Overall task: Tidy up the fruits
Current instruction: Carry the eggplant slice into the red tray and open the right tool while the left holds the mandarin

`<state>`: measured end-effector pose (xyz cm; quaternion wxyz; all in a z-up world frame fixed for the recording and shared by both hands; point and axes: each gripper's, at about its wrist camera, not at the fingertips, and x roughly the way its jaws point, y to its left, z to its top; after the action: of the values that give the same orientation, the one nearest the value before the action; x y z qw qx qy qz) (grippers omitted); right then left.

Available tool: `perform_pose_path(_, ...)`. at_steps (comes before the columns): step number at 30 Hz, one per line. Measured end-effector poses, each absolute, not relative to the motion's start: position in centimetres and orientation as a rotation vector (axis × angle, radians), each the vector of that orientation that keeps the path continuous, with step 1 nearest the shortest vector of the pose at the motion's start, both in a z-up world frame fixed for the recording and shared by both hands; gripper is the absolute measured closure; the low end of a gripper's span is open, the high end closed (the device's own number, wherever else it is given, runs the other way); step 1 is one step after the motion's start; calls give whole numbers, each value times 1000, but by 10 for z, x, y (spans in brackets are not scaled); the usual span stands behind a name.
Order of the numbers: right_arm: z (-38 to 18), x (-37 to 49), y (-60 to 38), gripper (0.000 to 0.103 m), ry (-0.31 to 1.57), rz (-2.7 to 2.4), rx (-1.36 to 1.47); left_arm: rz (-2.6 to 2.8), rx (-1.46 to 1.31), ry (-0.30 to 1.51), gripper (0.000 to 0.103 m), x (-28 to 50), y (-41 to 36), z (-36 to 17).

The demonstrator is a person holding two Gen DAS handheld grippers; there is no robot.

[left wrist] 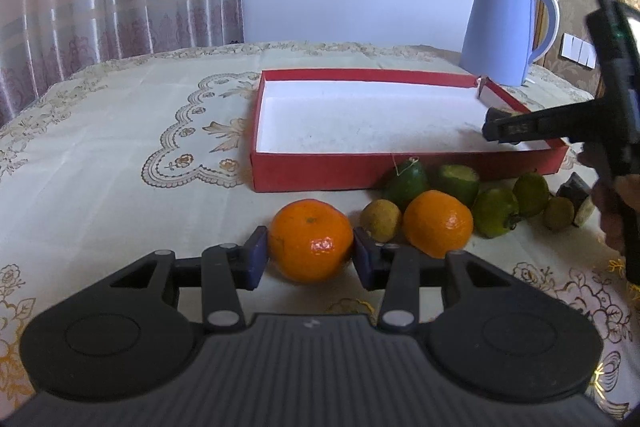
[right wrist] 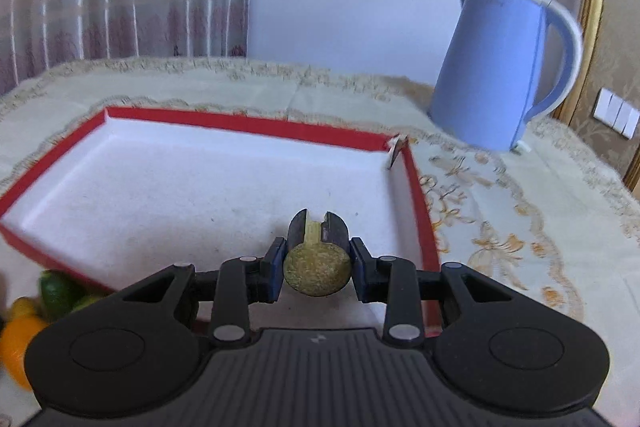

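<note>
My left gripper (left wrist: 310, 254) is shut on an orange (left wrist: 311, 239) that rests on the tablecloth in front of the red box (left wrist: 320, 171). A second orange (left wrist: 438, 223), a small brown-yellow fruit (left wrist: 381, 219) and several green fruits (left wrist: 496, 211) lie in a row beside it. My right gripper (right wrist: 316, 269) is shut on a dark-skinned cut piece with a yellow-green face (right wrist: 316, 269) and holds it over the box's right front part (right wrist: 416, 187). It shows in the left wrist view (left wrist: 504, 127) above the box's right side.
A blue kettle (left wrist: 504, 31) stands behind the box's far right corner, also in the right wrist view (right wrist: 496, 71). A dark cut piece (left wrist: 578, 199) lies at the right end of the fruit row. Curtains and a wall lie beyond the table.
</note>
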<state>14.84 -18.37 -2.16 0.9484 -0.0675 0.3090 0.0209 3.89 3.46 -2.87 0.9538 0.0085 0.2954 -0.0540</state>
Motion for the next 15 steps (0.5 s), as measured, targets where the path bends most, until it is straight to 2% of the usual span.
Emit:
perform_pose_path(8,-26,164,-183,68,664,52,-123,-102,20,605,63,45,34,-31)
perform_pose_path(11,-24,164,-184,56,662,52,-123,-99,26,604,63,44,33,-31)
perform_pose_path(12,-22,163,-185,49,661,53,-120,-99,26,604,63,44,33,-31)
perform_pose_path(15,-9,147,-187,39,597,45,-109,-100,30,604,63,43,33,-31)
